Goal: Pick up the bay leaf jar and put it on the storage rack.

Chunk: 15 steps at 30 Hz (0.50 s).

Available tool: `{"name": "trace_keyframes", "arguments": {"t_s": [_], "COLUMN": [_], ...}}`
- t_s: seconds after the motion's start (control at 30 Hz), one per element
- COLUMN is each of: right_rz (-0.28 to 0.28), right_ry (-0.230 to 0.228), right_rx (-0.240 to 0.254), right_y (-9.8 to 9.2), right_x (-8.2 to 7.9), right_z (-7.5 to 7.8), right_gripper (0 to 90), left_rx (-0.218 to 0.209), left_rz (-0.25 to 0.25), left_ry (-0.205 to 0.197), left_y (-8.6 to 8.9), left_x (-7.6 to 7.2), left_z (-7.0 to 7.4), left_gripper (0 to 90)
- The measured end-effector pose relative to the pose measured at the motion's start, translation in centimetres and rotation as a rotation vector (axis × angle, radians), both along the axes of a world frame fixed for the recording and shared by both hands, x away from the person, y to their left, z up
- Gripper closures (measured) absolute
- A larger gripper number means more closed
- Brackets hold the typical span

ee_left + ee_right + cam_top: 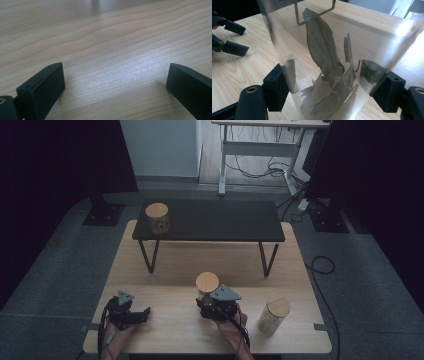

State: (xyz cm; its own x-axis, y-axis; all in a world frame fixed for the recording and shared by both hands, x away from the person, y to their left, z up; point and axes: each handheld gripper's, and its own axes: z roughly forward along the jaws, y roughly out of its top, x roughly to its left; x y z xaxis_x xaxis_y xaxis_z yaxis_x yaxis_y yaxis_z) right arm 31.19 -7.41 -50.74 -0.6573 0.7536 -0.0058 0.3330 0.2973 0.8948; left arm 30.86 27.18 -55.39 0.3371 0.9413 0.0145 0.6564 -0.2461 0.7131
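Observation:
A clear glass jar (329, 67) with dried leaves inside sits between my right gripper's (327, 86) two jaws, which press on its lower sides. From above, this jar (207, 283) shows a round wooden lid near the middle of the wooden table's (170, 270) front half, with my right gripper (206, 302) shut on it. My left gripper (144, 313) lies low at the front left, jaws spread wide. Bare wood shows between its jaws in the left gripper view (115, 77), and it is also at the far left of the right gripper view (235, 37).
A low black shelf on wire legs (210, 220) stands across the back of the table, with a second wooden-lidded jar (157, 218) on its left end. A third jar (274, 315) stands at the front right, close to my right hand. A white desk frame (260, 150) stands beyond.

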Motion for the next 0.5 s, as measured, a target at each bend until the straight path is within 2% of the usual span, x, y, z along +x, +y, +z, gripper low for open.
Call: {"name": "trace_keyframes", "arguments": {"t_s": [0.5], "right_rz": [-0.005], "right_ry": [0.009], "right_rx": [0.0], "right_y": [0.0], "right_x": [0.4], "right_z": [1.1], "right_gripper": [25.3], "left_rx": [-0.001], "left_rz": [0.001], "left_ry": [-0.001], "left_y": [0.0], "left_x": [0.0], "left_z": [0.0], "left_gripper": [1.7]}}
